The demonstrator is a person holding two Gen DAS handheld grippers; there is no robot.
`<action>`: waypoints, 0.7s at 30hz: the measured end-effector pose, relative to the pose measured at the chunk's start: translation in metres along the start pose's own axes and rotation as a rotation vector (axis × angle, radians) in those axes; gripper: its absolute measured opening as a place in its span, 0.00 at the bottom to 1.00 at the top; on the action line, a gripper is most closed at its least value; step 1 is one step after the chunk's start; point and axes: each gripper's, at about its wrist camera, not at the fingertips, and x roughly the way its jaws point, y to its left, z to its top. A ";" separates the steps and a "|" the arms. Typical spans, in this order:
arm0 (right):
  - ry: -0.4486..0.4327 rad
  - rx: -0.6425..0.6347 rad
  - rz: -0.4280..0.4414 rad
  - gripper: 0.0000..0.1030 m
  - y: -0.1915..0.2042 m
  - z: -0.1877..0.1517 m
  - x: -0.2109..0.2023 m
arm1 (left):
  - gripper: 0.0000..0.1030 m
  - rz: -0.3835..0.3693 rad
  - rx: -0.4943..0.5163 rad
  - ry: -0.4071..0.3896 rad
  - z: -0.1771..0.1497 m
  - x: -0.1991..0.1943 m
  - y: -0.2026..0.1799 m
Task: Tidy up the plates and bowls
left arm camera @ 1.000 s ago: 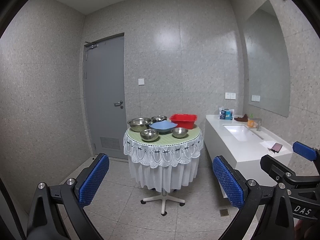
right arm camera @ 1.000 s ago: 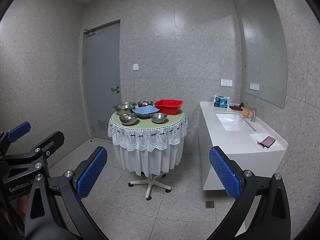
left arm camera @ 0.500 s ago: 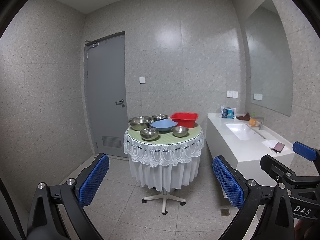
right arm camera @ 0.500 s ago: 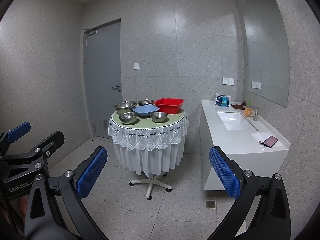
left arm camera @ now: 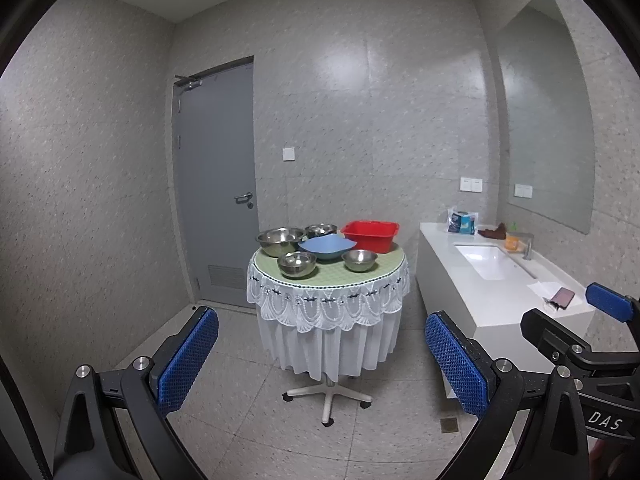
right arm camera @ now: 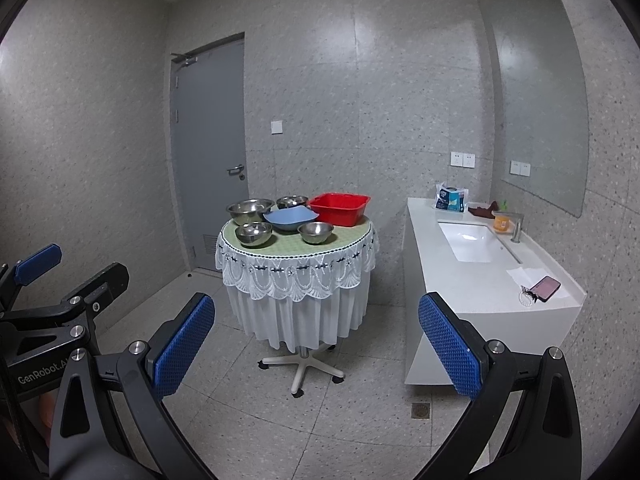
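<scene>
A tiled grey washroom is showing in both wrist views, with a small round table standing in the middle of the floor on a wheeled pedestal base, draped in a white lace-edged cloth with a pale green top. The left gripper is hovering low in the foreground, well short of the table, its two blue-padded fingers spread wide with nothing between them. The right gripper is hanging beside it, likewise spread wide and empty, also well apart from the table.

On the tabletop, a blue bowl with a squarish rim is sitting near the centre. A large steel bowl is standing to its left, and a smaller steel bowl at the back is peeking out behind the blue one. Two small steel bowls are resting along the front edge: the front left bowl and the front right bowl. A red basin is sitting at the back right, just beside the blue bowl.

A closed grey door is standing behind the table to the left. Along the right wall a white counter with a sunken sink is running under a mirror. A phone is lying on the counter's near end.
</scene>
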 end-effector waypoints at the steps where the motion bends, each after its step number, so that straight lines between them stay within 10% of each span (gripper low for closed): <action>1: 0.002 0.000 0.001 1.00 -0.003 0.001 0.002 | 0.99 0.002 0.000 0.005 0.002 0.001 -0.003; 21: 0.082 0.031 -0.009 1.00 -0.010 0.017 0.091 | 0.99 -0.031 -0.001 0.093 0.045 0.124 0.009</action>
